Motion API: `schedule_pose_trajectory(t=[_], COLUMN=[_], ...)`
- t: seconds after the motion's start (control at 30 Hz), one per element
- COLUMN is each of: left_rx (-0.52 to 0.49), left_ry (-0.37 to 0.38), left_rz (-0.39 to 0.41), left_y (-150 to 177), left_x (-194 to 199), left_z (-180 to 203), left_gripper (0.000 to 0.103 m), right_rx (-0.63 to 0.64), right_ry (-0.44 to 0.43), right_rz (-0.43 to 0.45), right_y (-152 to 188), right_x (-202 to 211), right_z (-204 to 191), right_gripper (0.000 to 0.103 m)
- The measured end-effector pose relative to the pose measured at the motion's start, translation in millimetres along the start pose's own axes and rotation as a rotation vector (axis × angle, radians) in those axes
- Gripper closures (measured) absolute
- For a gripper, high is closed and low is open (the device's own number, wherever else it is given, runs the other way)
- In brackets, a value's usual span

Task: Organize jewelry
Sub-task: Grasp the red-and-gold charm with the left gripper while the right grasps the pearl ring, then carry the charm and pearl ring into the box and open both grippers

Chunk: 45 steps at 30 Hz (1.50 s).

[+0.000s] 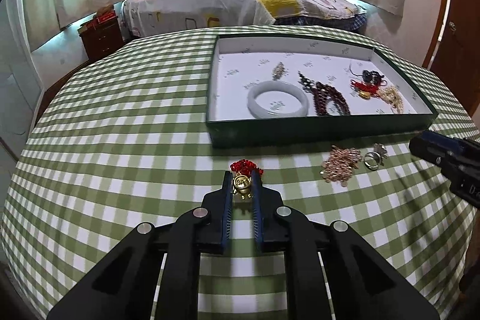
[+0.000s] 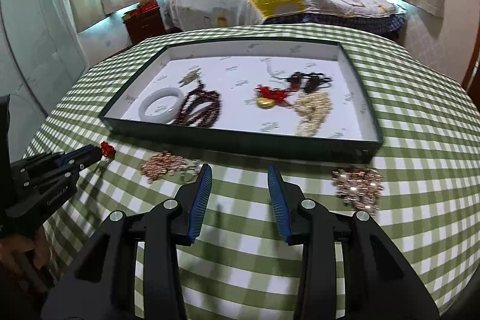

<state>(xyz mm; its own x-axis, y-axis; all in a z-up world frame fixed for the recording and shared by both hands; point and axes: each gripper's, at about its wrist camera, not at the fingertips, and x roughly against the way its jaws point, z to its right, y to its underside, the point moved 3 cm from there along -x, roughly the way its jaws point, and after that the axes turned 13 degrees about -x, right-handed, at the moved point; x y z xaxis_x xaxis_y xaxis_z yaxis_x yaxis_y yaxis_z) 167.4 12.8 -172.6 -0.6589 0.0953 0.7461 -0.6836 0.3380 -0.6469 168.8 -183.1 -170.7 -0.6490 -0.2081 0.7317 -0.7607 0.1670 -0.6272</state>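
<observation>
Left claw [image 1: 242, 176] pinching gold charm [image 1: 241, 184] (near tray [image 1: 318, 131] front wall).

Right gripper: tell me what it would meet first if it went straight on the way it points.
Likely the bare checked tablecloth first, since the open right gripper tilts downward; beyond that, the near wall of the green tray. Depth is unclear.

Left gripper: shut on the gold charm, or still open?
Shut on it. The left gripper has both blue pads against the gold charm, whose red cord trails past the tips.
</observation>
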Motion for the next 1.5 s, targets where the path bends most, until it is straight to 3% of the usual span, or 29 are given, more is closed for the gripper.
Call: schedule_pose_trajectory(t=[0.4,0.47,0.6,1.17,1.5], left_rx=[0.036,0.038,0.042,0.034,0.023], left_ry=[-0.021,-0.02,-0.021,-0.016,0.002], left_rz=[-0.016,-0.019,-0.022,-0.013,0.032], left_y=[3.3,4.4,4.8,3.2,-9.4], left_x=[-4.6,-5.0,-6.5,-4.5,10.9], left_z=[-15.0,-15.7,-16.2,-10.4,-2.2], left_gripper=[0.09,0.09,0.09,0.09,0.09], right_rx=[0.072,0.077,0.075,0.055,0.048], right_ry=[-0.003,-0.006,-0.011,-0.012,-0.031], right_rz=[-0.082,-0.099,-0.101,-0.086,-0.035], right_y=[0.1,1.7,1.9,5.6,-3.5], right_x=[-33.1,-36.4,-35.3,-19.7,0.4], right_z=[-22.1,-21.9,-19.1,-9.2,-12.5], right_gripper=[0.067,0.082,0.088,0.089,0.089])
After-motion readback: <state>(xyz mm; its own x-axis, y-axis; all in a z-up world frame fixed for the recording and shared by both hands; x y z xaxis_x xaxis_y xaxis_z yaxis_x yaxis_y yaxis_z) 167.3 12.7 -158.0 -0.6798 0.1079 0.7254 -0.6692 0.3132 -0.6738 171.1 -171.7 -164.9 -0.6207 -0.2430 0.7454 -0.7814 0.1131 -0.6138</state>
